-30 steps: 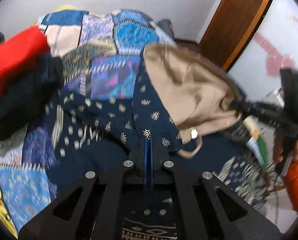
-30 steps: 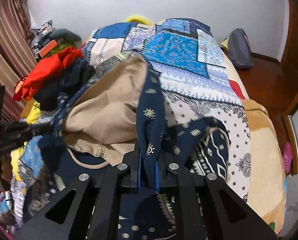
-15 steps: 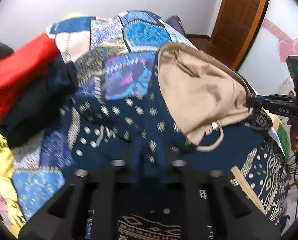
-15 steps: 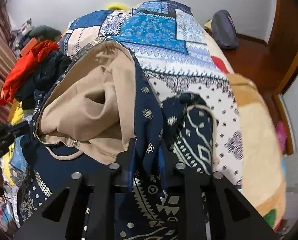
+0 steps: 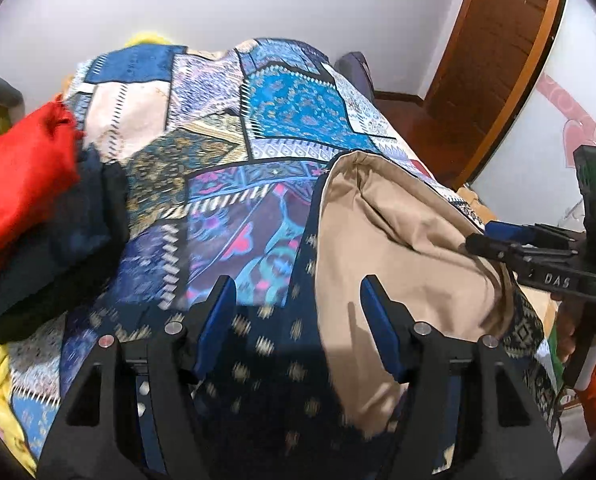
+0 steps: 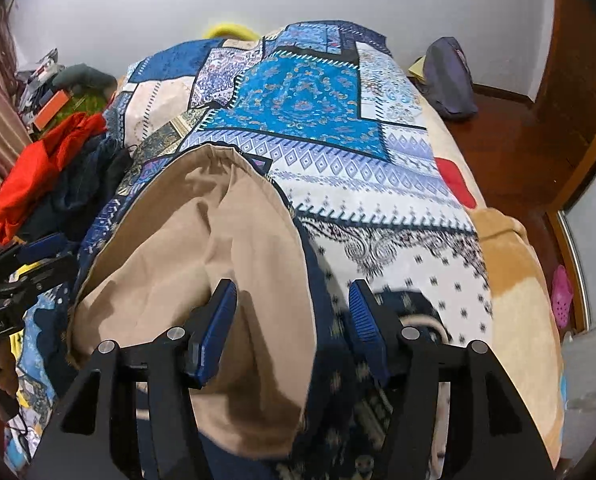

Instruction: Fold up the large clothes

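Looking down our left tongs (image 5: pixel 296 300), we see the blue pads spread wide with nothing between them, hanging just above the navy patterned garment (image 5: pixel 274 344). Our right tongs (image 6: pixel 292 304) are splayed apart too, gripping nothing, poised over the same piece where its tan lining (image 6: pixel 202 248) shows face up. So both tools are released and the garment lies on the bed (image 6: pixel 509 264), draped across the patchwork bedspread (image 6: pixel 298 108). From the left view the right tongs appear off to the side, near the tan fabric's edge but holding none of it. Further out, a heap of red and dark clothes (image 5: pixel 30 184) sits on the left side of the bed, and a dark bag (image 6: pixel 449 80) rests on the wooden floor by the wall. Where do we stand? We judge one fold has been laid, since the lining lies turned over the outer cloth, but the shape is loose and bulging, not a tidy packet. We reckon smoothing and at least another fold remain, and that heap looks unfolded as well.
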A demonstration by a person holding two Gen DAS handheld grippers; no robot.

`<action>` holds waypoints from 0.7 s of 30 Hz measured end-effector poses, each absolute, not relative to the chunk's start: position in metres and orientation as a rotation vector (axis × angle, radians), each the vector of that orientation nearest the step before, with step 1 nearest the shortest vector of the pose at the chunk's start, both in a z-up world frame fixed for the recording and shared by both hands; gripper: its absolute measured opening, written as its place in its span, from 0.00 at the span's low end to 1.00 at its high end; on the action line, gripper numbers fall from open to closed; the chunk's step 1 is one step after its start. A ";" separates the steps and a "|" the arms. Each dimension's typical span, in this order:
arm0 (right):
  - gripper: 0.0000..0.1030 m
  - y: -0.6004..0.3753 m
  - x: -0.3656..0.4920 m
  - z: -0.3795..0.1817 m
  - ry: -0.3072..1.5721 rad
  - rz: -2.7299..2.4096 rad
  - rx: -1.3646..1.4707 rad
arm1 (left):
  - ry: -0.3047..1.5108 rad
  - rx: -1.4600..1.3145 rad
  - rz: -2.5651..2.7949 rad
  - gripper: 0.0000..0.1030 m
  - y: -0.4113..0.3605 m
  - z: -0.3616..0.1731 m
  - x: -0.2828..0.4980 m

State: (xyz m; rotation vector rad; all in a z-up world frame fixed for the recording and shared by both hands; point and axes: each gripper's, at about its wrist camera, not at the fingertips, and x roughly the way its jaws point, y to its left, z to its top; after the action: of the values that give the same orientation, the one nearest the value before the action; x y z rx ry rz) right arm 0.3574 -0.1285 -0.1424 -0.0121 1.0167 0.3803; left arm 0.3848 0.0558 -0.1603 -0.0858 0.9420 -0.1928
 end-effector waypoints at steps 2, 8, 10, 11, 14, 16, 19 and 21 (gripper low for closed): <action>0.53 -0.125 0.367 -0.149 1.032 0.381 -0.015 | 0.966 -0.072 -0.201 0.62 0.051 -0.169 0.400; 0.53 -0.121 0.384 -0.162 1.055 0.423 0.008 | 1.008 -0.084 -0.206 0.62 0.046 -0.191 0.427; 0.50 -0.122 0.385 -0.166 1.042 0.433 0.043 | 1.024 -0.085 -0.194 0.62 0.046 -0.200 0.433; 0.46 -0.122 0.386 -0.168 1.042 0.438 0.061 | 1.032 -0.084 -0.192 0.60 0.047 -0.203 0.436; 0.19 -0.119 0.388 -0.180 1.081 0.463 0.099 | 1.051 -0.117 -0.197 0.43 0.049 -0.212 0.438; 0.12 -0.119 0.386 -0.181 1.085 0.463 0.116 | 1.040 -0.123 -0.218 0.32 0.050 -0.210 0.435; 0.09 -0.113 0.375 -0.166 1.052 0.504 0.077 | 1.030 -0.100 -0.238 0.09 0.048 -0.202 0.427; 0.08 -0.108 0.364 -0.150 1.004 0.518 0.020 | 1.014 -0.081 -0.253 0.07 0.047 -0.193 0.419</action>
State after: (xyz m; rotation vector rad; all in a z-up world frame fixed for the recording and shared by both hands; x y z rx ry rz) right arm 0.3645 -0.1075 -0.1502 0.0199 1.0044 0.5176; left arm 0.4190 0.0468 -0.1925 -0.0815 1.0137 -0.2527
